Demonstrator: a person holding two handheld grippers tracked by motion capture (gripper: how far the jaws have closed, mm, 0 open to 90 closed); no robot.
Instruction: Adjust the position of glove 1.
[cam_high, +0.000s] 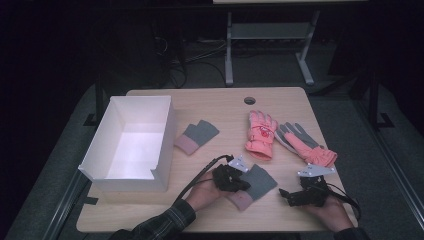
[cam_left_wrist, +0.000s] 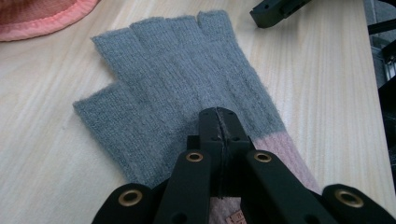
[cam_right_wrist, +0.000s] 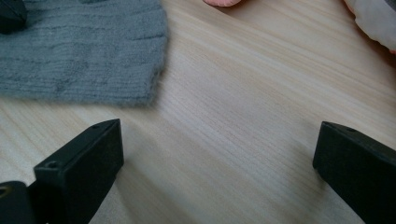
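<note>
The left gripper (cam_left_wrist: 218, 122) has its jaws pressed together on the near grey glove (cam_left_wrist: 177, 88), pinching the knit close to its pink cuff, seemingly so it can be lifted or dragged toward the white box (cam_high: 165, 142) to the glove's left. The right gripper (cam_right_wrist: 217, 154), just right of that glove, rests on bare table (cam_right_wrist: 243, 93) with jaws spread, holding nothing. Beyond the glove lie a second grey glove (cam_high: 197, 136) and two pink gloves (cam_high: 261, 135); nothing blocks the way.

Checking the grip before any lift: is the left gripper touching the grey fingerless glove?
Touching. The left gripper view shows the left gripper with jaws shut, pinching the grey fingerless glove.
</note>
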